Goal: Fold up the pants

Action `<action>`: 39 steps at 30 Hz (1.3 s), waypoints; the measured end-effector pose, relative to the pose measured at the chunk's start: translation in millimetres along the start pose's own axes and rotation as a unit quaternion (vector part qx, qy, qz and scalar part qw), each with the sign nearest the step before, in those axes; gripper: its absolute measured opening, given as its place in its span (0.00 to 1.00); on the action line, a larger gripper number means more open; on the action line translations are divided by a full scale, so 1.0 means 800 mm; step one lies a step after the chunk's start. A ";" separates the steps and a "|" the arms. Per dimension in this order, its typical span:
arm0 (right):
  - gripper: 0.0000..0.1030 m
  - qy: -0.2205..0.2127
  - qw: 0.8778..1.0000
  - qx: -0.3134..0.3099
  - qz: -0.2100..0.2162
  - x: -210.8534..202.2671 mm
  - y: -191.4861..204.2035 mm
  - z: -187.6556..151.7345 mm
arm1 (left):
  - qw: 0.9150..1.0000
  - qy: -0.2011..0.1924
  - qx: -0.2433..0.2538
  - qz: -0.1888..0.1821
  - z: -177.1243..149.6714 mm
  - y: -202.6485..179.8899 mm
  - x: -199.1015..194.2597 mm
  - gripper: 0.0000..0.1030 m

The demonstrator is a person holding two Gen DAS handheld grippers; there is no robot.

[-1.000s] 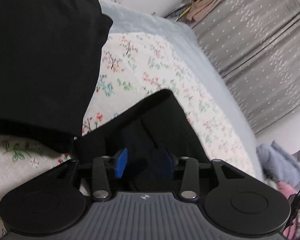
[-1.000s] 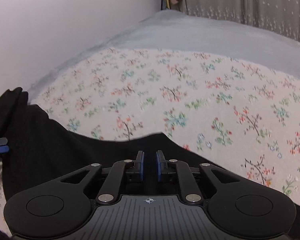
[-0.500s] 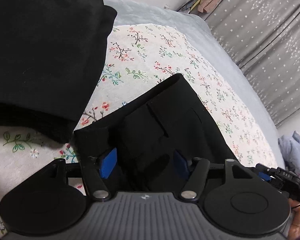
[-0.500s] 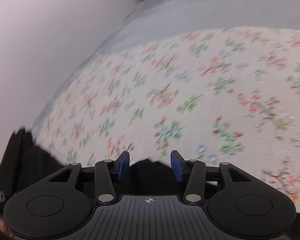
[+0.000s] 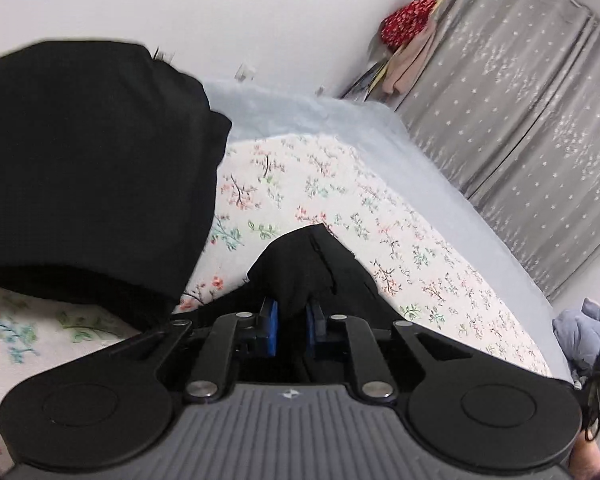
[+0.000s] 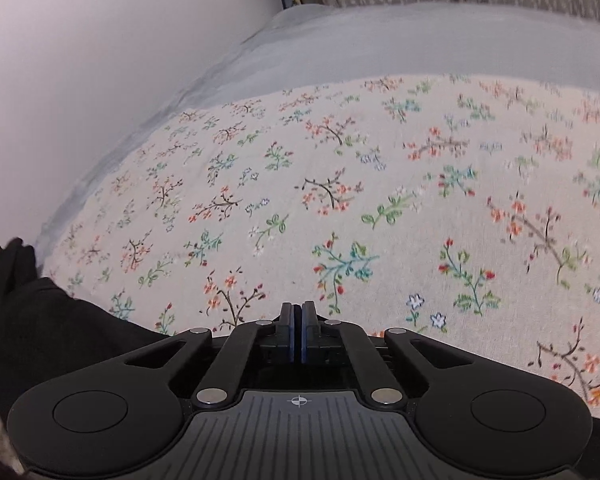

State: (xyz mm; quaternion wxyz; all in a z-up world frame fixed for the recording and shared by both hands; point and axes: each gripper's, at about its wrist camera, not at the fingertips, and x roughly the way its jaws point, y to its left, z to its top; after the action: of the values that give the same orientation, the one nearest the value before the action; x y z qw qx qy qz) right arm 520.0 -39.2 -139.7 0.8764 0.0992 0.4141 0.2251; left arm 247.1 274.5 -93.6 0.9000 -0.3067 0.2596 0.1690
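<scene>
Floral bedspread [image 6: 380, 200] — right tongs' [image 6: 298, 334] catch hidden under black pants [image 6: 52, 320]

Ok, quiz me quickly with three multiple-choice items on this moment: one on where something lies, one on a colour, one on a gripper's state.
1. Where does the floral sheet lie?
A. on the grey bed cover
B. on the floor
C. over the curtain

2. What colour are the pants?
A. red
B. black
C. blue

3. What state is the left gripper in?
A. wide open
B. shut on nothing
C. shut on the pants

Answers: 1 A, the grey bed cover borders the sheet's far edge; 2 B, the fabric is black in both views; 3 C, black cloth is bunched between its blue pads.
</scene>
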 end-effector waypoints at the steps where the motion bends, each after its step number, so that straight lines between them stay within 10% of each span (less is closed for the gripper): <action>1: 0.01 -0.002 1.000 -0.004 -0.006 -0.001 0.003 0.001 | 1.000 0.002 0.010 0.009 -0.003 0.002 -0.003 0.31; 14: 0.01 0.007 0.995 -0.069 -0.068 0.023 0.032 -0.004 | 0.989 0.053 0.089 0.104 -0.027 0.009 0.015 0.31; 20: 0.21 0.003 0.997 -0.051 -0.060 -0.001 0.021 -0.013 | 0.983 0.057 0.138 0.104 -0.011 0.001 0.018 0.54; 25: 0.59 -0.013 0.995 -0.088 -0.049 -0.057 0.023 -0.036 | 0.988 -0.010 0.120 0.093 0.020 -0.002 -0.012 0.55; 30: 0.64 0.004 0.994 -0.107 -0.030 -0.072 0.033 -0.059 | 0.997 -0.041 0.030 0.060 0.041 -0.003 0.000 0.63; 39: 0.72 0.085 0.982 -0.148 -0.077 -0.068 0.053 -0.116 | 0.980 0.036 0.195 -0.018 0.009 -0.105 0.118 0.70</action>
State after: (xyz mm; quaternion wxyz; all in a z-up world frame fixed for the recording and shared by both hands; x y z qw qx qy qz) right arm 405.0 -29.4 -146.4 0.8578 -0.0833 0.4552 0.2238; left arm 364.4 229.4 -103.9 0.9355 -0.1355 0.3145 0.0873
